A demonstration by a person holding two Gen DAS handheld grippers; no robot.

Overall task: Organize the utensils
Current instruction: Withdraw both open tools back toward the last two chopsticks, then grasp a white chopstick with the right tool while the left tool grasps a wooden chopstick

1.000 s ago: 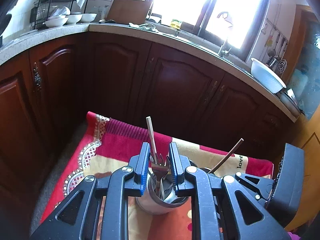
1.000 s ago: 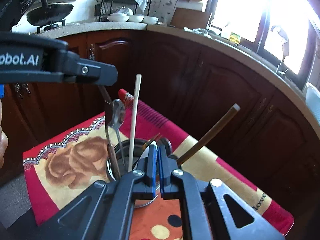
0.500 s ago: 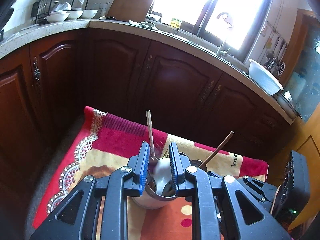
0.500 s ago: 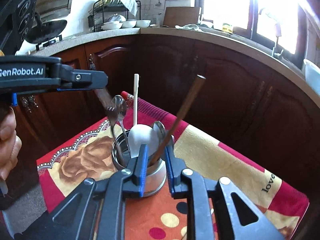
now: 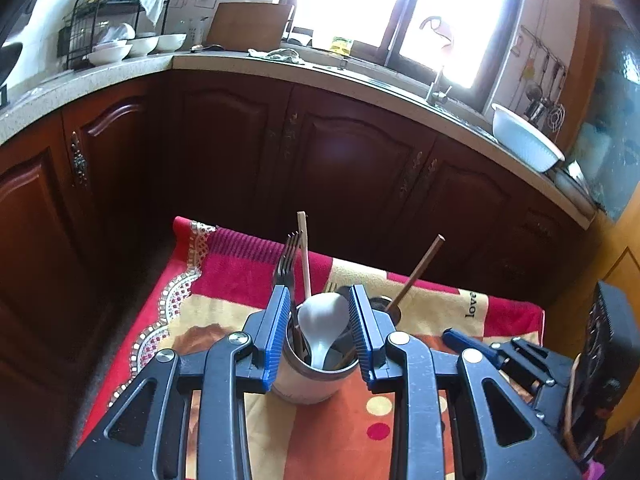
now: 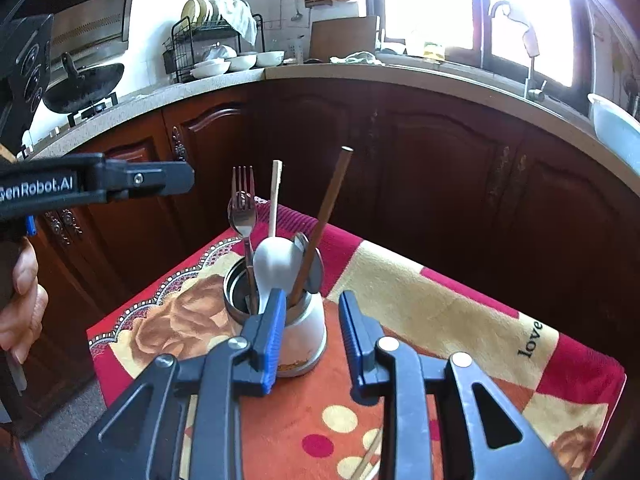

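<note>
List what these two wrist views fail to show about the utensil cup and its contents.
- Utensil cup, left wrist view: its sides sit behind the left gripper.
- Fork, right wrist view: the handle's lower end is hidden inside the cup.
- Pale stick, right wrist view: cut off by the bottom edge.

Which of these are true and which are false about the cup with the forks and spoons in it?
1. A fork stands in the cup, prongs up. True.
2. The cup lies tipped over on the cloth. False: it stands upright.
3. A white spoon is in the cup. True.
4. The right gripper squeezes the dark chopstick. False: its jaws are opening, holding nothing.
5. The cup is empty. False: it holds several utensils.
</note>
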